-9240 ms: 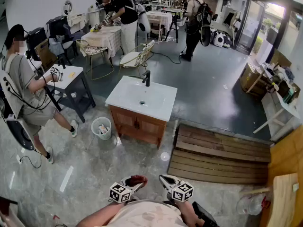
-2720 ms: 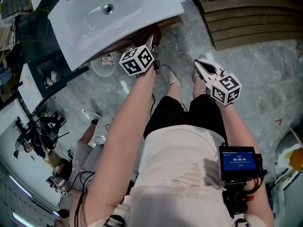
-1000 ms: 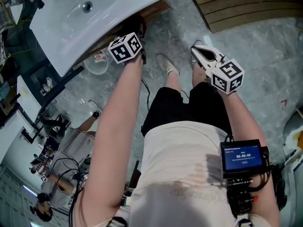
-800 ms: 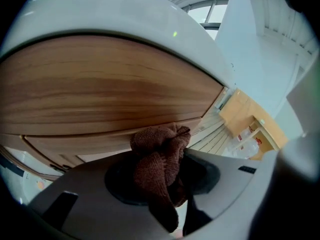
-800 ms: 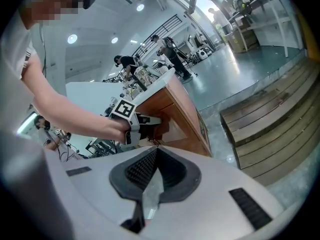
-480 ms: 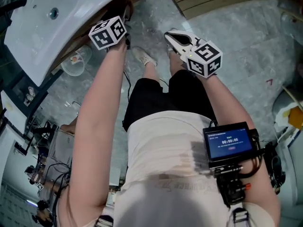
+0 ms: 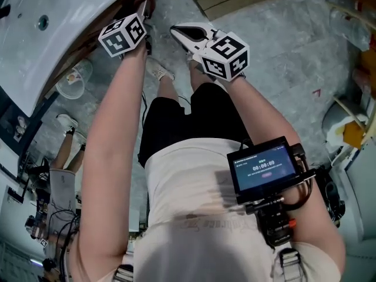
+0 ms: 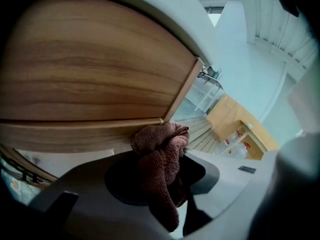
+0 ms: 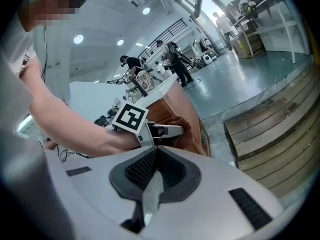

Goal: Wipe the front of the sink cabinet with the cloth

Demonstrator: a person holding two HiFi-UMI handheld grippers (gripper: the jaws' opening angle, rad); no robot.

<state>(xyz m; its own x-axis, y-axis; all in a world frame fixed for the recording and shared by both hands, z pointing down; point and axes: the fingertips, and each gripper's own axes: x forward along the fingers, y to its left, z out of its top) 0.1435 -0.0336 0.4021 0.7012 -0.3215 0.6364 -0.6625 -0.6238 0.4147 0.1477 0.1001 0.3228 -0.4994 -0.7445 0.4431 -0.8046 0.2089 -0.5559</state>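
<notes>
Grey marbled floor spreads below as I lean over the white sink. My left gripper is clamped on the reddish-brown cloth. The bunched cloth meets the wooden front of the sink cabinet close to a corner of the panel. My right gripper hangs beside the left one, clear of the cabinet, jaws closed together on nothing.
</notes>
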